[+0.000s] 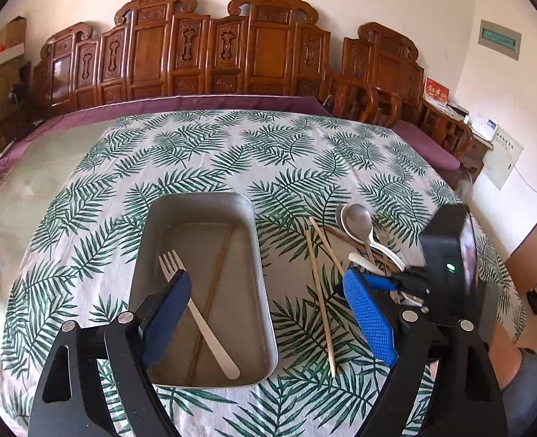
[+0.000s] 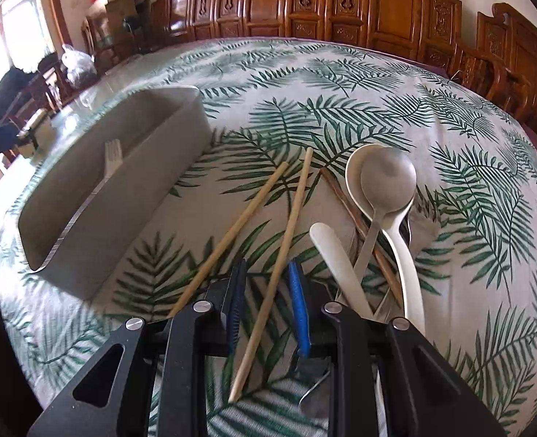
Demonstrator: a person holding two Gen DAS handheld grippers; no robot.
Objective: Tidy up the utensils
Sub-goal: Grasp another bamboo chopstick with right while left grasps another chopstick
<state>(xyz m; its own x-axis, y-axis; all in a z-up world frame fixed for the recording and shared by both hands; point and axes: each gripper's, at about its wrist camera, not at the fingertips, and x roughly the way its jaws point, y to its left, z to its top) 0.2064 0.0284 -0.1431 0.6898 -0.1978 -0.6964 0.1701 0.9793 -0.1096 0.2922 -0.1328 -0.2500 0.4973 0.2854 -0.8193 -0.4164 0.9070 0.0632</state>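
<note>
Two chopsticks (image 2: pixel 268 218) partly hidden by right fingers (image 2: pixel 297 309) — fork (image 2: pixel 112 156) half-hidden in tray (image 2: pixel 122 196)

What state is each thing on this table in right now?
Metal tray: upright, holding a fork and dark chopsticks.
White fork: lying in the tray.
Pale chopsticks: loose on the cloth, one between the right gripper's open jaws.
Spoons: piled on the cloth.
Left gripper: open, empty.
Right gripper: open.
</note>
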